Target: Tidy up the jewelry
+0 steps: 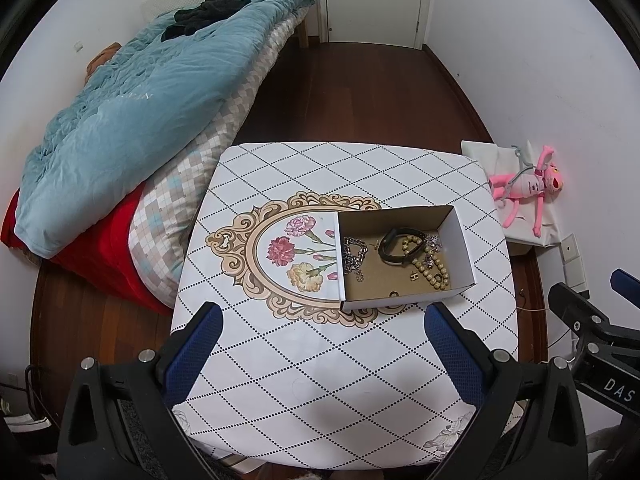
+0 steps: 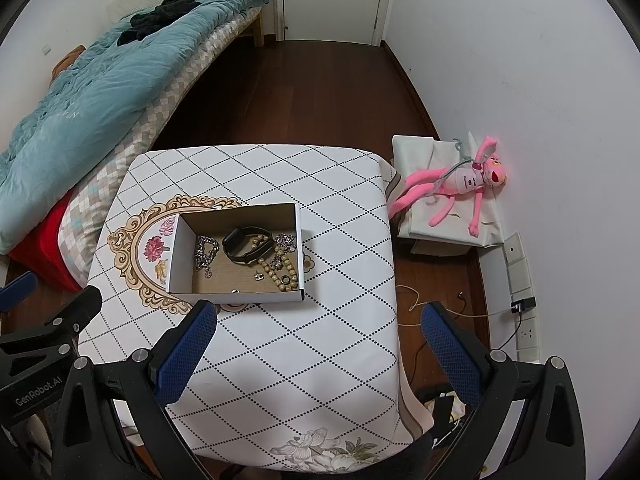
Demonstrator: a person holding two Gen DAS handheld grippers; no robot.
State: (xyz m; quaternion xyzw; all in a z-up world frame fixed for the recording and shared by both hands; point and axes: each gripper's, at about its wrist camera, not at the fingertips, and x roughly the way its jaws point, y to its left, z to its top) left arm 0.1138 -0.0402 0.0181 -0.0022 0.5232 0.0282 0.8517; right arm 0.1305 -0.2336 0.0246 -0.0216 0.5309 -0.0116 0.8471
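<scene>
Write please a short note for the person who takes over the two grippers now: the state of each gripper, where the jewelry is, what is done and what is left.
Left gripper: open, empty, above the table's near part.
Right gripper: open, empty, beside it.
Cardboard box stands on the table, open on top.
Inside: silver chain on the left, black band in the middle, bead bracelet on the right, plus small pieces mixed together.
Done: all visible jewelry lies in the box.
Left: probably sorting the mixed pieces.
</scene>
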